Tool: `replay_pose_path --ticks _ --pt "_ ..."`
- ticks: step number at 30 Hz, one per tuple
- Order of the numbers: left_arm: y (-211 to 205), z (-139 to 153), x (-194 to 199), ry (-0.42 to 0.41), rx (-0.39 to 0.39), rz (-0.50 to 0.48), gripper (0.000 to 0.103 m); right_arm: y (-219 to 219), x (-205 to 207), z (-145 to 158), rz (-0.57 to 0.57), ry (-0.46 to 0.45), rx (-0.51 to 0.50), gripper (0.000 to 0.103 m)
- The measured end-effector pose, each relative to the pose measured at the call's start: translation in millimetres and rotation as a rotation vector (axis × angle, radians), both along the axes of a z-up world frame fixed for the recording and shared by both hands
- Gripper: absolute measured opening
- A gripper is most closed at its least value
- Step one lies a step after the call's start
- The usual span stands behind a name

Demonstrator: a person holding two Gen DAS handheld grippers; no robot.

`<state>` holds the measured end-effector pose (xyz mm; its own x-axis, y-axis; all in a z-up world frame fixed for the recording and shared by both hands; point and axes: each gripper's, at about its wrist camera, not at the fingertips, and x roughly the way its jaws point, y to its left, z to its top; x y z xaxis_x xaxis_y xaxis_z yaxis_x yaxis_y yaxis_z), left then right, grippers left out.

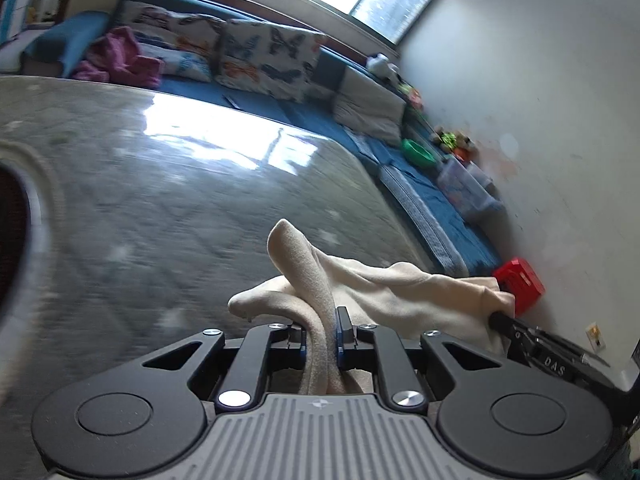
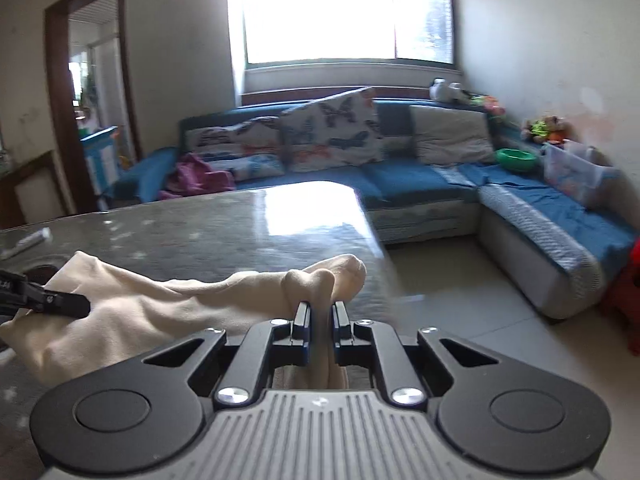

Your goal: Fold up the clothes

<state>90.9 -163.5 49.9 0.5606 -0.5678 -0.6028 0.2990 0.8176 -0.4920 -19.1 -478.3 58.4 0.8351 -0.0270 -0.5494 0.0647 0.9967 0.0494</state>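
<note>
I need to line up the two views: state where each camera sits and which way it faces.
Left wrist: on the left gripper, looking over the grey table toward the blue sofa; its own jaws pinch the cream garment.
Right wrist: on the right gripper, facing sofa and window; its own jaws pinch the garment.
Shared: garment, table, sofa; each shows the other gripper.

A: Left gripper [image 1: 322, 338]?
B: Black linkage arms, silver screws, blue-edged pads, ribbed grey base, round black caps.
A: Right gripper [image 2: 320, 320]?
B: Same build; white lettering on its side.
</note>
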Motion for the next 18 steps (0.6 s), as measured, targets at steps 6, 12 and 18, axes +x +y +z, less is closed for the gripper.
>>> replay_pose_path --ticks 6,12,18 --pt "-33 -14 8 0.026 0.032 -0.058 0.014 -33 7 -17 -0.068 0.041 -0.012 0.009" --pt "-37 -37 13 0.080 0.091 -0.071 0.014 -43 14 -45 -0.085 0.095 -0.015 0.009" --pt "-32 -48 14 0.110 0.104 -0.080 0.014 -45 14 -62 -0.081 0.128 -0.020 0.010"
